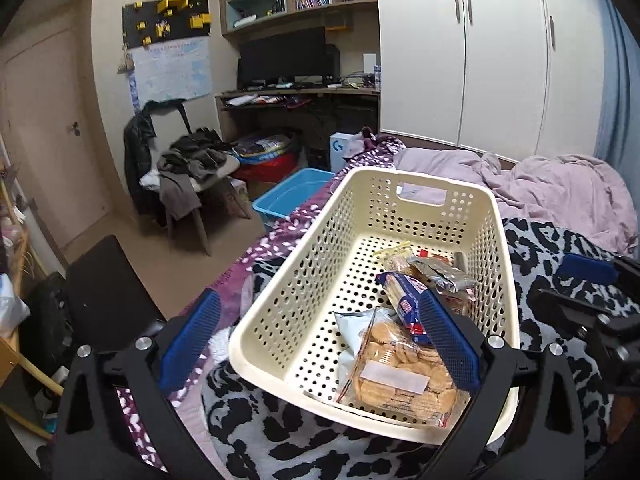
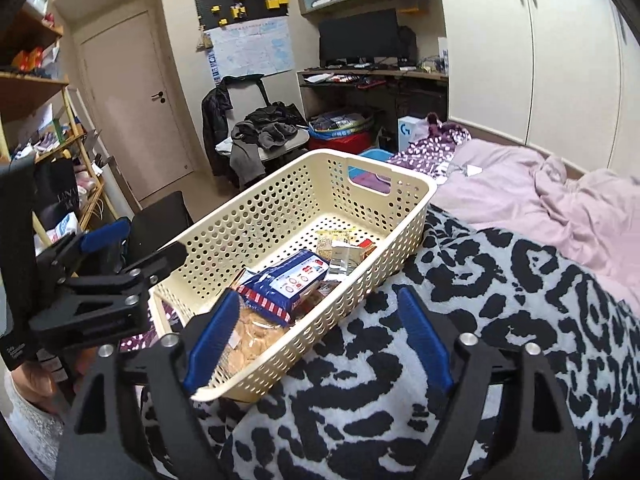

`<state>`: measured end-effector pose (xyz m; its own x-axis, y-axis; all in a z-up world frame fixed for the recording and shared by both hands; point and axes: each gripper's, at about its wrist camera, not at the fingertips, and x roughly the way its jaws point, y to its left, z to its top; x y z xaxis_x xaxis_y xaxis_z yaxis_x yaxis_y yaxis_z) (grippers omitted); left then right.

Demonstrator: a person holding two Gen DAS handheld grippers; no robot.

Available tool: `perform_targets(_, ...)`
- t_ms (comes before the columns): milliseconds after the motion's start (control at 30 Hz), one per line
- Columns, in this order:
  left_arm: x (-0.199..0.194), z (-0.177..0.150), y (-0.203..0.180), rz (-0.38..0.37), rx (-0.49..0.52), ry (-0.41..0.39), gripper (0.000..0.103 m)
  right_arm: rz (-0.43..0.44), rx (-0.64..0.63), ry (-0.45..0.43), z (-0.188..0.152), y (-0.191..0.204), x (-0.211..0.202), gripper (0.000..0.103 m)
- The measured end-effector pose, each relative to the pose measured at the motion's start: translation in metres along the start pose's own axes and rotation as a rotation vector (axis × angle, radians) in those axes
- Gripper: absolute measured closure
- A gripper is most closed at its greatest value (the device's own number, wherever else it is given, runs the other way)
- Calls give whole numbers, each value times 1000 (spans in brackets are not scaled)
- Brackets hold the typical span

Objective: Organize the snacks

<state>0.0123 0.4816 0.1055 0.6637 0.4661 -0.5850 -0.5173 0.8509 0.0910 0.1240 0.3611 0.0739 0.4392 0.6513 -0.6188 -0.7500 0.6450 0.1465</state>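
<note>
**Snacks gathered in a cream basket on the bed**

While both grippers hover above the bed, the cream perforated basket [image 1: 304,280] sits on a black-and-white patterned blanket [image 2: 500,280], its far end with the handle cut-out pointing toward the desk and wardrobe. Inside it, all toward the near and right part of the floor, lie the snacks: a clear pack of round biscuits [image 1: 400,372] nearest, a blue-and-red cracker pack [image 2: 298,282] lying partly over it, a pale blue pouch [image 1: 352,328] to the left, and a silver foil packet [image 1: 444,276] with small wrapped items farther in.

The left gripper [image 1: 320,344] is spread wide and holds nothing; its left finger hangs outside the basket's left wall, its right finger over the biscuits. The right gripper [image 2: 320,344] is likewise wide and empty, straddling the basket's near right wall, with one blue pad over the biscuit pack and the other over the blanket.

A lilac duvet [image 2: 540,200] is bunched on the far right of the bed. Beyond it, a chair piled with dark clothes [image 1: 192,160] stands on the floor.
</note>
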Motion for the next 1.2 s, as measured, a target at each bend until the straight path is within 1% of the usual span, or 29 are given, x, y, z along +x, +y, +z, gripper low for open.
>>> perform_targets(100,-7,-1,-7,35,28,-24,3,-8,-31,-15,-2,6,-8,17)
perform_targets(133,-8,-1,-8,40,34,-28,3,-11,-40,-18,-2,8,-11,13)
perform_targets(300,-18,-2,-16,65,69,-55,2,-39,-79,-26,-5,17,-19,9)
perform_targets(367,-22,-2,-16,74,77,-64,2,-45,-81,-26,-5,19,-21,5)
perform_targets(500,-29,-2,-18,100,87,-81,3,-64,-100,-21,-6,24,-24,5)
perform_targets(800,-33,-3,-15,124,84,-92,2,-79,-136,-36,-8,33,-27,5)
perform_targets(967,-36,-4,-17,146,94,-105,2,-87,-129,-28,-8,32,-25,5)
perform_targets(1200,-37,-5,-17,155,94,-106,2,-82,-117,-38,-7,33,-27,5)
